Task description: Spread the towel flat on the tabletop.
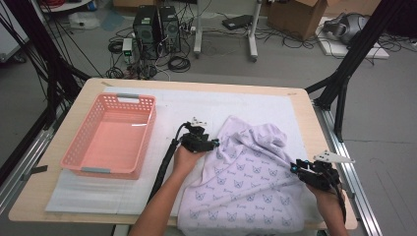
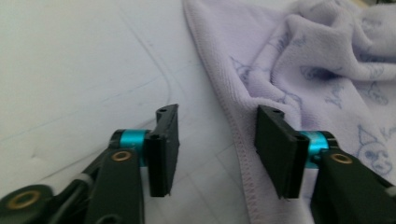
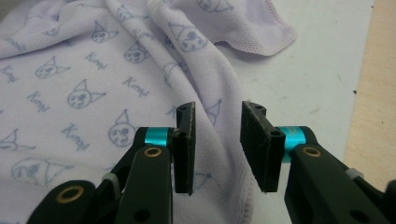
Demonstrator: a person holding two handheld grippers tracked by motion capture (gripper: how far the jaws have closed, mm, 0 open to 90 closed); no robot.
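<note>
Light in the high view was even and soft, falling from overhead, so the table (image 1: 59, 196) and its white mat (image 1: 236, 105) carried only faint shadows. A weak sheen lay on the floor of the pink basket (image 1: 110, 135), toward 1 o'clock. The whole view was soft and low in detail. In the left gripper view the mat was washed out nearly to white at 10 o'clock, and the lilac towel (image 2: 327, 60) blurred toward 2 o'clock while the jaws stayed sharp. The right gripper view was bright and crisp, softening toward 12 o'clock.
</note>
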